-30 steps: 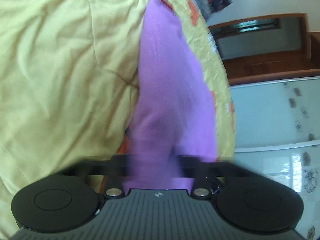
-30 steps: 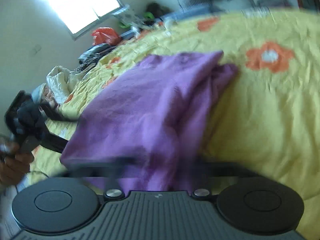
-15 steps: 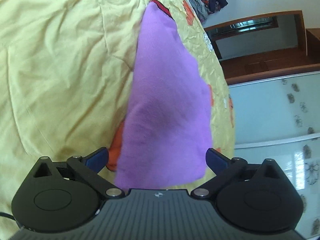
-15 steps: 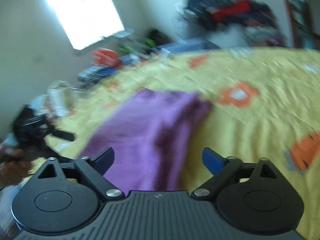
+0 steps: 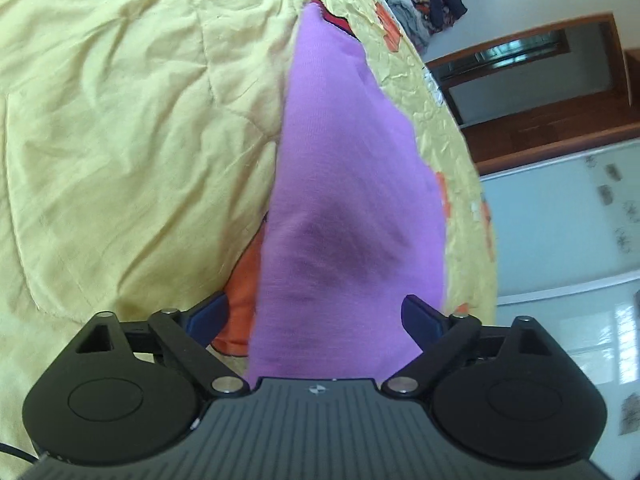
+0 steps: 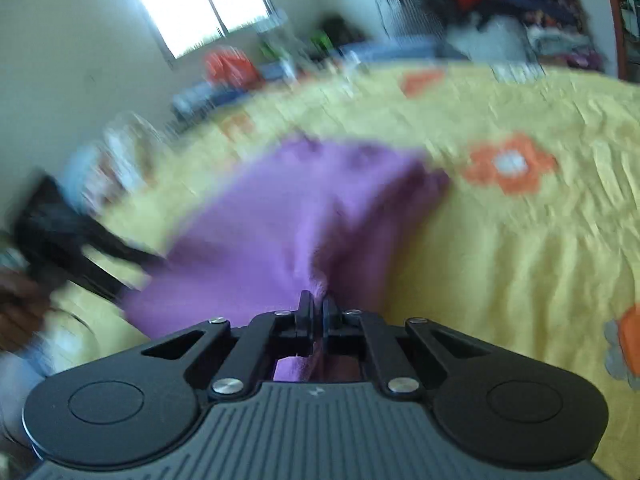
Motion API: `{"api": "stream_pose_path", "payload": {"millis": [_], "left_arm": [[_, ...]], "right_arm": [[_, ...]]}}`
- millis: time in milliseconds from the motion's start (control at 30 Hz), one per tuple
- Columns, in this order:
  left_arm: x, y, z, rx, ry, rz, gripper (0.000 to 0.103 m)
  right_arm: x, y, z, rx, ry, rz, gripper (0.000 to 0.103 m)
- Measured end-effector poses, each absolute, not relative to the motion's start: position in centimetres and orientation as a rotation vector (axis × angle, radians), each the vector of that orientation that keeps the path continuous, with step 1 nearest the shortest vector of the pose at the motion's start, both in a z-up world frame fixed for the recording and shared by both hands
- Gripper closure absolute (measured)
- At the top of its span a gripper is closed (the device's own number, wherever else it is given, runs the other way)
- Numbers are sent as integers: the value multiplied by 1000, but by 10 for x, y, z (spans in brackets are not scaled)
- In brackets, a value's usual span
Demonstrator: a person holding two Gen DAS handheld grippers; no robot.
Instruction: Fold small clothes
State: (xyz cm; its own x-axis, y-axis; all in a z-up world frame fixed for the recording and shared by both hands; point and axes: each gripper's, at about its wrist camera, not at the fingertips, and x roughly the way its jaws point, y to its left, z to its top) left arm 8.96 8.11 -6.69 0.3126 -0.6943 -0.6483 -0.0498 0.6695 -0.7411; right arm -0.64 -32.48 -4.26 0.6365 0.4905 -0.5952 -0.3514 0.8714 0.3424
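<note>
A small purple garment (image 5: 348, 184) lies folded lengthways on a yellow bedspread (image 5: 120, 120) with orange flowers. My left gripper (image 5: 316, 312) is open, its blue fingertips on either side of the garment's near end without pinching it. In the right wrist view the same purple garment (image 6: 304, 208) lies on the bedspread (image 6: 520, 240), and my right gripper (image 6: 316, 306) is shut on a pinch of its near edge. The left gripper (image 6: 60, 240) shows blurred at the far left of that view.
The bed's edge curves down the right of the left wrist view, with a wooden stair (image 5: 552, 120) and tiled floor (image 5: 568, 240) beyond. A pile of clothes (image 6: 520, 12) and a window (image 6: 204, 0) lie past the bed's far side.
Both grippers let go of the garment half a second ago. The left one stays open over the near end. The right one has since shut on the garment's edge again.
</note>
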Motion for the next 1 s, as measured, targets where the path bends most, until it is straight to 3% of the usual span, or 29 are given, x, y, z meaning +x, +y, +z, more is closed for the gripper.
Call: {"api": "stream_pose_path", "payload": {"millis": [67, 133, 167, 200, 267, 400, 667, 700, 767, 800, 900, 1000], "left_arm": [[89, 87, -67, -769, 1226, -497, 3], [89, 91, -64, -753, 1231, -508, 1], [92, 90, -62, -731, 1235, -523, 1], [96, 89, -61, -715, 1241, -530, 1], [108, 86, -63, -706, 1254, -547, 1], [133, 78, -61, -664, 1247, -561, 0], [167, 44, -50, -474, 1193, -525, 0], [170, 37, -48, -433, 1179, -521, 0], [173, 23, -44, -340, 1142, -519, 8], [174, 17, -43, -299, 1124, -523, 26], [175, 7, -42, -229, 1095, -534, 55], [172, 5, -39, -195, 1068, -535, 59]], "right_arm": [[3, -330, -52, 279, 785, 527, 94], [3, -337, -43, 312, 773, 461, 52], [5, -340, -37, 327, 754, 409, 4], [7, -343, -30, 346, 707, 383, 0], [23, -349, -26, 409, 668, 366, 0], [74, -353, -49, 558, 777, 353, 0], [95, -316, -56, 537, 781, 456, 3], [95, -311, -55, 522, 779, 446, 22], [97, -306, -55, 516, 807, 404, 78], [98, -307, -60, 562, 816, 407, 78], [92, -306, -61, 549, 796, 396, 79], [89, -301, -58, 525, 781, 387, 80]]}}
